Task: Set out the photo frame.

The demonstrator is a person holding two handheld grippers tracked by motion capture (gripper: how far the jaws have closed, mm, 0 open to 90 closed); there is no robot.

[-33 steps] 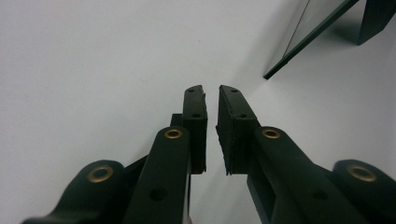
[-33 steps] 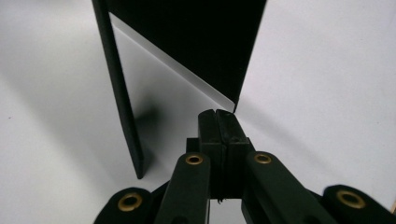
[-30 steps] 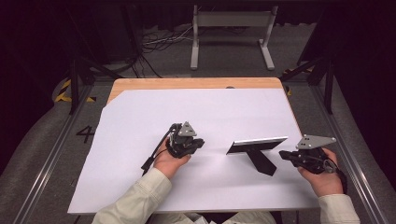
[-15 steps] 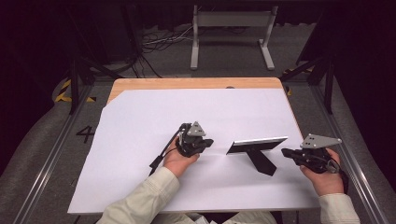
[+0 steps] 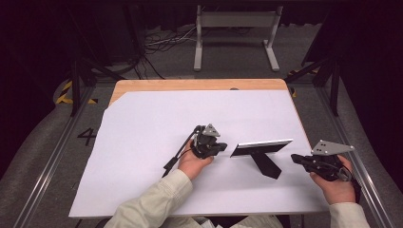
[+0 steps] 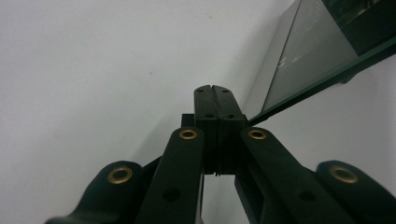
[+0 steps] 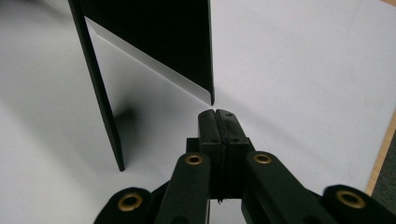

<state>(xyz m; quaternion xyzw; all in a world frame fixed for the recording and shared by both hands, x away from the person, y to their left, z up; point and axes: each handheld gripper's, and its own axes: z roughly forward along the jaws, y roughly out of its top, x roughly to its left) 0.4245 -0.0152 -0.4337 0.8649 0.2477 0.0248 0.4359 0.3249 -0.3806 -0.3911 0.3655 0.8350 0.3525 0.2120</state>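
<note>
Both grippers sit low over the table, one in each hand. From there, biggest thing first: the table (image 5: 142, 86) itself, a wooden top with a strip of bare wood showing along its far edge, nearly all of it under a large white sheet (image 5: 157, 123).

Next in size is the picture frame (image 5: 262, 147), standing on the sheet toward the person's right, propped on a black back stand (image 5: 266, 165) that slopes down toward the person. Its long top edge catches the light.

Then the two tools. The left gripper (image 5: 222, 147) lies level and points at the frame's left end; its jaws have just been closing and now meet flat together with nothing between them. In the left gripper view the tips (image 6: 215, 89) sit just beside the frame's lower corner, and I cannot tell whether they touch it.

The right gripper (image 5: 294, 157) is off the frame's right end, also closed tight on nothing. In the right gripper view its tips (image 7: 217, 113) rest just short of the frame's corner (image 7: 211, 99), a sliver apart.
</note>
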